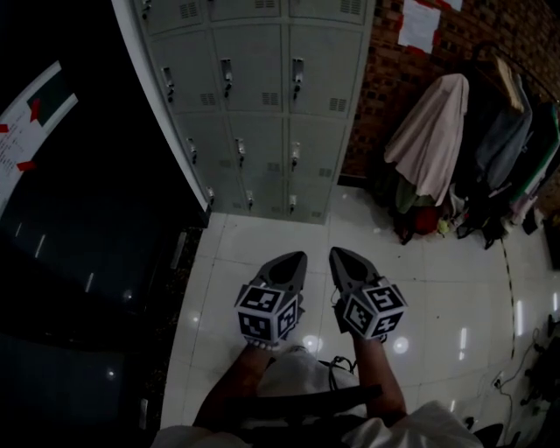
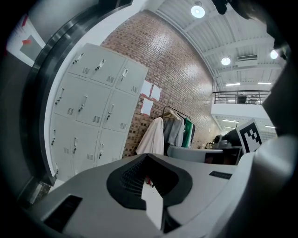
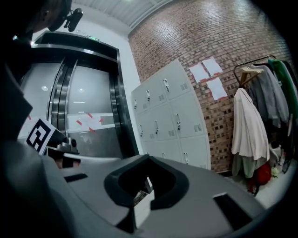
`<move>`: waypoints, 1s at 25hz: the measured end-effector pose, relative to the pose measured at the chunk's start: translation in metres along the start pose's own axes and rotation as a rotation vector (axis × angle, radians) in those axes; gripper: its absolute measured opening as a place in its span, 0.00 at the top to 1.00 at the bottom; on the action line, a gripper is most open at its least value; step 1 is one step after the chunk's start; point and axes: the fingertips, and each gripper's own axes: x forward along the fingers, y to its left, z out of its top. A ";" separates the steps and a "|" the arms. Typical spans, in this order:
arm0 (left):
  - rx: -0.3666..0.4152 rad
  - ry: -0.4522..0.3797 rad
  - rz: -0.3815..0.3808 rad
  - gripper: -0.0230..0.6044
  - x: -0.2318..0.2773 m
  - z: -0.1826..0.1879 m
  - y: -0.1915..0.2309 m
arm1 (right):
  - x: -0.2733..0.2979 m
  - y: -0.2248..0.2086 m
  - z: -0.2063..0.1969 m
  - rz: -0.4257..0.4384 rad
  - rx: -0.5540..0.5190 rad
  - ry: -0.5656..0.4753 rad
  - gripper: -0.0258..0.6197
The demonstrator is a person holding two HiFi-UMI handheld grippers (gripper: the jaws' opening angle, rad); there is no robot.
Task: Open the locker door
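A bank of grey lockers (image 1: 262,105) with small handles stands against the wall ahead, and every door I can see is closed. It also shows in the left gripper view as the lockers (image 2: 93,111) and in the right gripper view as the lockers (image 3: 172,121). Both grippers hang side by side over the white floor, well short of the lockers. My left gripper (image 1: 296,256) has its jaws together with nothing in them, and my right gripper (image 1: 338,252) is shut and empty too. Each gripper's own view shows its closed jaws, left gripper (image 2: 149,157) and right gripper (image 3: 149,159), pointing towards the lockers.
A clothes rack (image 1: 490,114) with hanging coats stands right of the lockers against a brick wall (image 1: 389,79) that carries paper sheets (image 1: 418,24). Dark elevator doors (image 1: 79,262) fill the left side. Cables (image 1: 525,367) lie on the tiled floor (image 1: 437,297) at lower right.
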 end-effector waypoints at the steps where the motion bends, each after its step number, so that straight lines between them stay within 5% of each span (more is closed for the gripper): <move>1: -0.001 0.004 0.003 0.97 0.008 0.002 0.003 | 0.006 -0.007 0.001 0.002 0.005 0.005 0.95; 10: -0.015 0.031 0.007 0.97 0.072 0.016 0.051 | 0.069 -0.051 -0.003 -0.008 0.040 0.037 0.95; 25: 0.006 0.023 -0.037 0.97 0.193 0.099 0.189 | 0.247 -0.118 0.054 -0.070 0.026 0.006 0.95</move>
